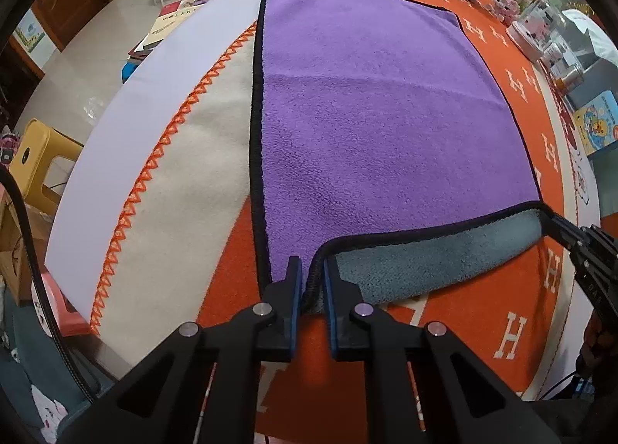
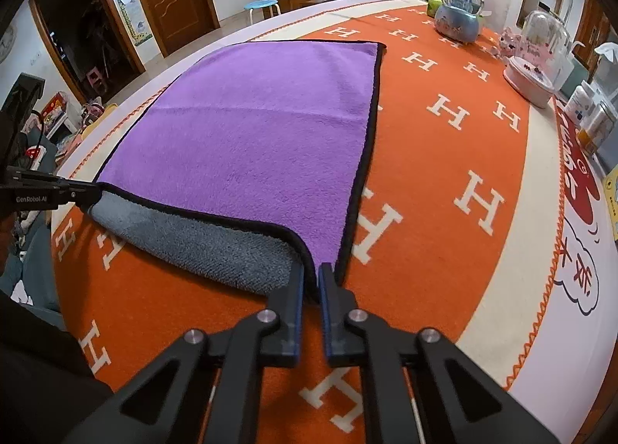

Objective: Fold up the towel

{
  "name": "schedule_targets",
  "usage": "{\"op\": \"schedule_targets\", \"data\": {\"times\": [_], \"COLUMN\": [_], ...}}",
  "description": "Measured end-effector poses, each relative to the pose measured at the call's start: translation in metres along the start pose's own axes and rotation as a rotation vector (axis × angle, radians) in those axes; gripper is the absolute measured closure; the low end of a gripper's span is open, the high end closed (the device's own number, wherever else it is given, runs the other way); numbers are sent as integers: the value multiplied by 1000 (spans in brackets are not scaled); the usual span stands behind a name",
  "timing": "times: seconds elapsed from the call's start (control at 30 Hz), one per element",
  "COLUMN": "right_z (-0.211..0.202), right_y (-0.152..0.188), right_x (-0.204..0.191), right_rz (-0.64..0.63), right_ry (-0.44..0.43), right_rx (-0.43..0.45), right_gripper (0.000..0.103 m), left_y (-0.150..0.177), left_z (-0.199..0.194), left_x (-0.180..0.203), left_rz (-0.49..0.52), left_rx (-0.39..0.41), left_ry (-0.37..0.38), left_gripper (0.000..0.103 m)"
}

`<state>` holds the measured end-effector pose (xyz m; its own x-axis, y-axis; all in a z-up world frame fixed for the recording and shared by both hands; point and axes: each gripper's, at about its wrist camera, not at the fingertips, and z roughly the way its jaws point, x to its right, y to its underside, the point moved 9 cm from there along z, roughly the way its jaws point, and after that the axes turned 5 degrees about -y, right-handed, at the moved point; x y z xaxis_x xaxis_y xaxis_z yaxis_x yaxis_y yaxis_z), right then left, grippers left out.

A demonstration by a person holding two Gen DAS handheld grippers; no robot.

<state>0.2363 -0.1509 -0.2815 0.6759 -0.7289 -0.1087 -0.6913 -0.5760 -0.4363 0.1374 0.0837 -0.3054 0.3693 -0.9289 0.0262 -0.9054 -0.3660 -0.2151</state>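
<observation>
A purple towel (image 1: 367, 104) with black trim and a grey underside lies flat on the orange blanket; it also shows in the right wrist view (image 2: 262, 135). Its near edge is lifted and curled, showing the grey side (image 1: 425, 262). My left gripper (image 1: 312, 274) is shut on the towel's near left corner. My right gripper (image 2: 311, 278) is shut on the near right corner. Each gripper shows in the other's view, the right one (image 1: 556, 226) and the left one (image 2: 83, 189), at the ends of the lifted edge.
The orange blanket (image 2: 444, 181) with white H letters covers the table. Snow globes (image 2: 459, 11), a pink box (image 2: 529, 77) and bottles (image 2: 591, 119) stand along the far right side. The table's left edge (image 1: 127, 127) drops to the floor with stools.
</observation>
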Motion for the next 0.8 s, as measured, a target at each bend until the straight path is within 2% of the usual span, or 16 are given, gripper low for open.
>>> {"op": "schedule_targets", "data": {"times": [0.53, 0.8], "right_z": [-3, -15], "right_y": [-5, -18], "right_x": [5, 4], "right_rz": [17, 33], "right_ry": [29, 22], "right_rx": [32, 66], "right_gripper": [99, 99], "left_y": [-1, -11], "left_z": [-2, -17], "left_x": [0, -2], "left_rz": [31, 52], "left_rx": [14, 42], "left_ry": [-8, -5], "left_gripper": [97, 98]}}
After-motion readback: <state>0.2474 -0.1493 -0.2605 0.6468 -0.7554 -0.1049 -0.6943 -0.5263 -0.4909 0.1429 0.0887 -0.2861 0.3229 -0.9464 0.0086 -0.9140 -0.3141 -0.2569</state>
